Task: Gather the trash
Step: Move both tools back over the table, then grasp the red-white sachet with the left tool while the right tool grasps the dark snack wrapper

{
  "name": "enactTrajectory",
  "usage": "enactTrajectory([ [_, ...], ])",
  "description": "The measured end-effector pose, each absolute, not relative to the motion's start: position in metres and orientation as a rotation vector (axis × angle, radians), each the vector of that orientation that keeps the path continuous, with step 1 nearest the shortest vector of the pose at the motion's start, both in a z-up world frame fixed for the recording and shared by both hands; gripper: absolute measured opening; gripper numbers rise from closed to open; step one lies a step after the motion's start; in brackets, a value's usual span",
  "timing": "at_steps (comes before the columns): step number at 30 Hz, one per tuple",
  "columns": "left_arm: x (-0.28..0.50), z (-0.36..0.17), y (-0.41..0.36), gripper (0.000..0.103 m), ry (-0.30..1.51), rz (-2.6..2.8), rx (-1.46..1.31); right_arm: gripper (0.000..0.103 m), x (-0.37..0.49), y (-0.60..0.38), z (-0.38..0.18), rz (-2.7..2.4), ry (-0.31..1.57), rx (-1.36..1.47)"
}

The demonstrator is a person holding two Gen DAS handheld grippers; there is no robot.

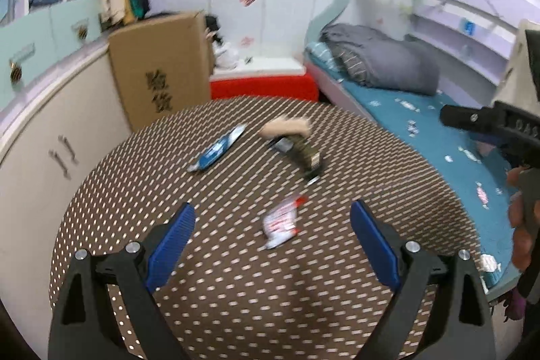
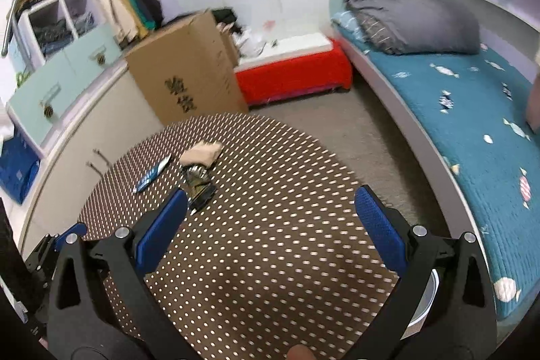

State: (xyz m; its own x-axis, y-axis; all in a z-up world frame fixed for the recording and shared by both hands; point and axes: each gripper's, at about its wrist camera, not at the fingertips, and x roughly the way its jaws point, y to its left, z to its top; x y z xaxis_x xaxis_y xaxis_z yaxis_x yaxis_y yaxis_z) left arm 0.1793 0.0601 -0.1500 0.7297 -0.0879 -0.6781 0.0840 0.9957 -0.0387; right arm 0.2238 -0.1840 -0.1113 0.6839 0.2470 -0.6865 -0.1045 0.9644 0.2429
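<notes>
Four pieces of trash lie on the round dotted surface (image 1: 236,292): a white-and-red wrapper (image 1: 281,222) nearest, a blue-and-white wrapper (image 1: 217,150) farther left, a dark greenish packet (image 1: 305,154) farther right, and a crumpled beige scrap (image 1: 287,128) touching the packet's far end. They sit loose and apart from one another, so each likely needs its own pick.

The left hand-held gripper (image 1: 273,218) is spread wide and holds nothing; the white-and-red wrapper lies between its blue fingers, which suggests it is lined up for that piece first. The right hand-held gripper (image 2: 271,201) is also wide open and empty, hanging over bare cloth on the right half of the surface, well clear of the trash.

The pieces are well in from the rim. Beyond the right rim is open floor, then the bed (image 2: 455,97); on the left a cabinet (image 1: 44,137) and, farther back, a cardboard box (image 1: 162,70) stand close, so that side looks tighter.
</notes>
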Motion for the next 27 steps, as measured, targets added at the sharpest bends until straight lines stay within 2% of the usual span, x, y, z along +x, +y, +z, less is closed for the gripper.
enactTrajectory([
  [10, 0.218, -0.192, 0.061, 0.090, 0.851, -0.139, 0.015, 0.097, 0.278, -0.121, -0.159, 0.300, 0.888, 0.087],
  [14, 0.229, -0.201, 0.058, 0.074, 0.880, -0.149, 0.023, 0.095, 0.295, -0.098, -0.176, 0.345, 0.914, 0.049],
  [16, 0.233, -0.204, 0.057, 0.063, 0.894, -0.157, 0.016, 0.089, 0.302, -0.087, -0.182, 0.364, 0.920, 0.039],
  [19, 0.234, -0.208, 0.056, 0.051, 0.894, -0.170, 0.010, 0.067, 0.311, -0.072, -0.190, 0.387, 0.939, 0.019],
  [20, 0.233, -0.207, 0.056, 0.041, 0.892, -0.175, 0.006, 0.056, 0.312, -0.065, -0.193, 0.395, 0.945, -0.004],
  [21, 0.233, -0.207, 0.057, 0.032, 0.892, -0.181, -0.003, 0.052, 0.312, -0.061, -0.195, 0.398, 0.947, -0.027],
  [22, 0.233, -0.207, 0.057, 0.028, 0.895, -0.184, -0.010, 0.048, 0.308, -0.054, -0.195, 0.395, 0.928, -0.077],
  [24, 0.231, -0.207, 0.059, 0.025, 0.897, -0.179, -0.018, 0.033, 0.303, -0.053, -0.196, 0.385, 0.917, -0.108],
  [27, 0.228, -0.207, 0.061, 0.024, 0.897, -0.165, -0.033, 0.030, 0.293, -0.065, -0.196, 0.388, 0.919, -0.068],
])
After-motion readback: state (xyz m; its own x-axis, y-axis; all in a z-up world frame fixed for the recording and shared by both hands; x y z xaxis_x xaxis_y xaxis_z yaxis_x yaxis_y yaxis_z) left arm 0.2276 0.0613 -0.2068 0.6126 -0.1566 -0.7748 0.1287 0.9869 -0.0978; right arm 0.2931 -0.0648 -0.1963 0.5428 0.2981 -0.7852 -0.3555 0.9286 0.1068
